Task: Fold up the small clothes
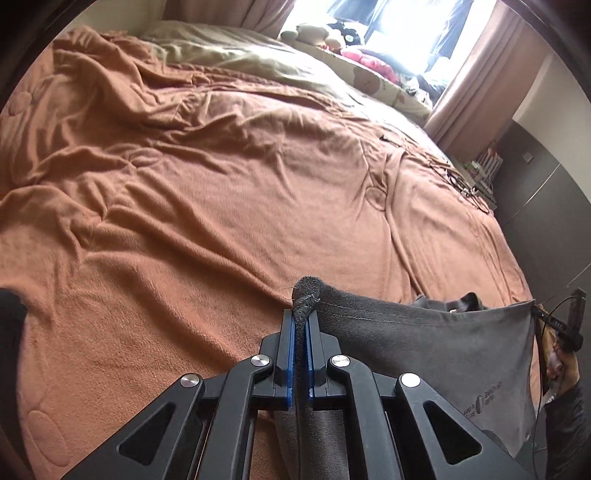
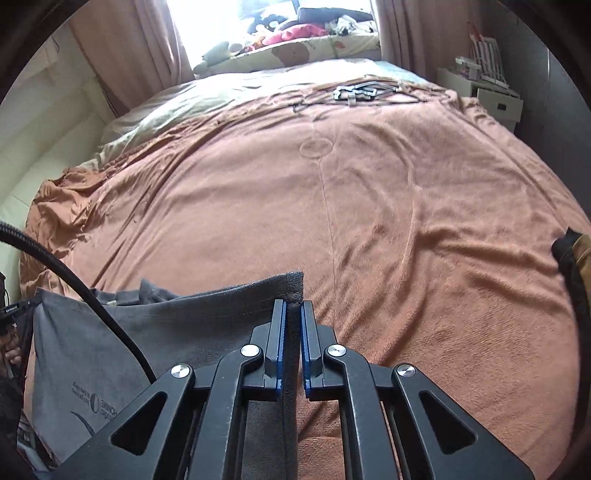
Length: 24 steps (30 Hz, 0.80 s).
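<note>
1. Left gripper (image 1: pixel 301 314): fingers clamped on one top corner of a grey garment (image 1: pixel 424 343).
2. Right gripper (image 2: pixel 293 308): fingers clamped on the other top corner of the same garment (image 2: pixel 192 325), which hangs stretched between both grippers above the near edge of the bed.
3. A black cable (image 2: pixel 92 295) crosses in front of the garment in the right view.
4. An orange blanket (image 2: pixel 369 206) covers the bed, wrinkled.
5. Hangers (image 2: pixel 365 90) lie at the far end of the bed.
6. Stuffed toys (image 2: pixel 280 33) line the window sill, between curtains (image 2: pixel 122 44).
</note>
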### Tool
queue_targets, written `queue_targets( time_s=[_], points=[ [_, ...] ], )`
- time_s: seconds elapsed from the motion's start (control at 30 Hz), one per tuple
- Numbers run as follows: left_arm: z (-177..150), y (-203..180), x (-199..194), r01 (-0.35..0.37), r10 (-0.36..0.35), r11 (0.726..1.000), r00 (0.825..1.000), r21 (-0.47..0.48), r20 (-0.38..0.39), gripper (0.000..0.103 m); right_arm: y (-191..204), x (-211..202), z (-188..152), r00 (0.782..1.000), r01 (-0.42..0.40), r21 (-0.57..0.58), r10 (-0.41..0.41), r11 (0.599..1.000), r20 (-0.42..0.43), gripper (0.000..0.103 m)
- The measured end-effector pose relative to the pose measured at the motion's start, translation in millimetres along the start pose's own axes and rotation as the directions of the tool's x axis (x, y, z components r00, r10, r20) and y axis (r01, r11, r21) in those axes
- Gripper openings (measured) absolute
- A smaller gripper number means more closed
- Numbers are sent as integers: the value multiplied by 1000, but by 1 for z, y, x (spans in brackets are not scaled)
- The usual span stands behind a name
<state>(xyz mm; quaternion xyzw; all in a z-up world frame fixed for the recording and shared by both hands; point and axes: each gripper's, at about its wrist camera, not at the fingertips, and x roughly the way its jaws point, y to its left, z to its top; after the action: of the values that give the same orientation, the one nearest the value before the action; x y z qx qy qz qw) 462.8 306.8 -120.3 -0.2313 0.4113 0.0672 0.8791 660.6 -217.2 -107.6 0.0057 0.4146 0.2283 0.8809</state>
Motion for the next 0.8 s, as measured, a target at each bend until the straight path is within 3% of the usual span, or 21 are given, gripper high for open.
queue_targets(
  time_s=[0.23,0.4,0.63,0.73,0.8],
  points=[
    [10,10,3,-43,43,999,999,-30,22,5,6,8,6,999,33,-16,-33,999,6,4],
    [9,17,29,-99,98,995,995,-27,-13,5,14,37,12,997,67,-46,-68,997,-27,3],
    [6,28,59,-124,121,991,991,-41,-61,5,15,76,19,991,116,-58,-120,992,-64,3],
    [4,25,71,-152,149,988,981,-17,-126,10,19,92,19,984,124,-69,-132,990,-119,4],
    [3,23,68,-174,173,985,977,-3,-127,14,20,93,20,980,139,-61,-147,988,-136,8]
  ],
)
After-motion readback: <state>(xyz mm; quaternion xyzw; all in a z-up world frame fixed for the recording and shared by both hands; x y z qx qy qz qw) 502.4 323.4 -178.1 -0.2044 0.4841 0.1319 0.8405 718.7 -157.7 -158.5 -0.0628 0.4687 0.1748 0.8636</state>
